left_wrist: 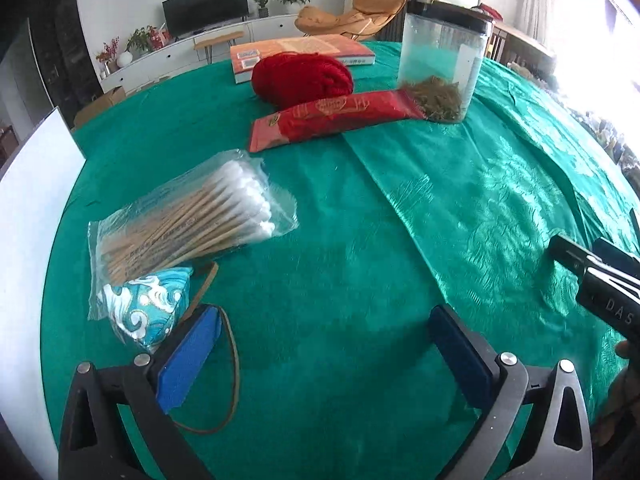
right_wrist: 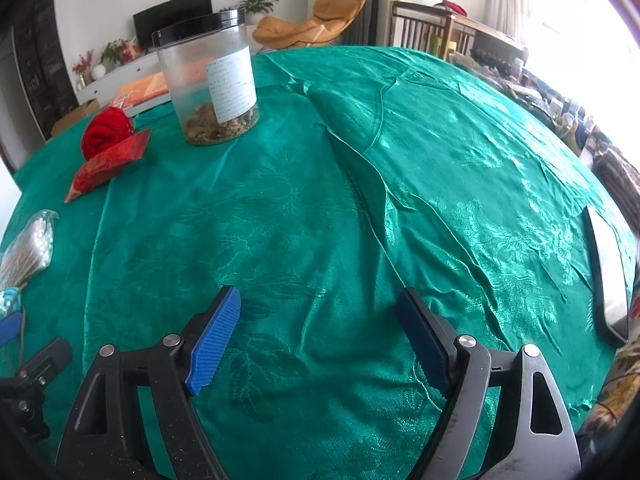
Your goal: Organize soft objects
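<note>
- Red yarn ball (left_wrist: 303, 78): far side of the table, lying on the green tablecloth (left_wrist: 344, 264), just in front of an orange book (left_wrist: 296, 50).
- Red flat pouch (left_wrist: 334, 118): lies against the near side of the yarn, its right end reaching the base of the jar.
- Blue pouch with white cloud pattern (left_wrist: 138, 312): near left of the cloth, partly tucked under the swab bag, with a brown cord (left_wrist: 234, 360) looping from it across the cloth.
- Bag of cotton swabs (left_wrist: 188, 224): clear plastic, wooden sticks, white tips pointing toward the table's middle; left side, well apart from the red items.
- Clear jar with black lid (left_wrist: 442, 60): upright, a layer of dried brownish matter at its bottom, a white label on its side.
- Left gripper (left_wrist: 320, 356): fingers spread wide, nothing between them, low over the cloth; its left blue pad (left_wrist: 188, 360) sits just beside the cloud-pattern pouch.
- Right gripper (right_wrist: 320, 340): likewise spread and holding nothing, over bare cloth near the table's middle.
- White board (left_wrist: 28, 240): at the table's left edge.
- Dark-framed flat object (right_wrist: 608, 276): at the right edge; I cannot tell what it is.
</note>
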`<action>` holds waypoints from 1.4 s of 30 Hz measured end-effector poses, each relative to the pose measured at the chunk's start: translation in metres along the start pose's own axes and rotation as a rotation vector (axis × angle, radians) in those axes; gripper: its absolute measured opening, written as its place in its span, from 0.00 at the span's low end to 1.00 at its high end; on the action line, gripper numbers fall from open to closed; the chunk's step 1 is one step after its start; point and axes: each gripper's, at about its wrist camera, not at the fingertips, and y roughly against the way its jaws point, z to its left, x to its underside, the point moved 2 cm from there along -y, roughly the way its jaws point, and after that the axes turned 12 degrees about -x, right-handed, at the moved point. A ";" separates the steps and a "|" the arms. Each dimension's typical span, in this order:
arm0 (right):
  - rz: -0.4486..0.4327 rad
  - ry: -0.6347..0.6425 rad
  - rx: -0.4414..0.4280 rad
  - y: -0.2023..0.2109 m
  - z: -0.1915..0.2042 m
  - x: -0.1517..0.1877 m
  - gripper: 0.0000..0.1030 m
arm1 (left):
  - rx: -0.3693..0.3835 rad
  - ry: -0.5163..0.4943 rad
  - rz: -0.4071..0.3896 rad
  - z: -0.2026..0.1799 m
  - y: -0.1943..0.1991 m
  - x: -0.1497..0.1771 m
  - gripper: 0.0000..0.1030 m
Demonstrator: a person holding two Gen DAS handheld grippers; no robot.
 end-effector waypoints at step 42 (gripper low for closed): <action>0.000 0.001 -0.002 -0.002 0.000 0.001 0.82 | 0.007 0.012 -0.028 0.003 -0.005 -0.003 1.00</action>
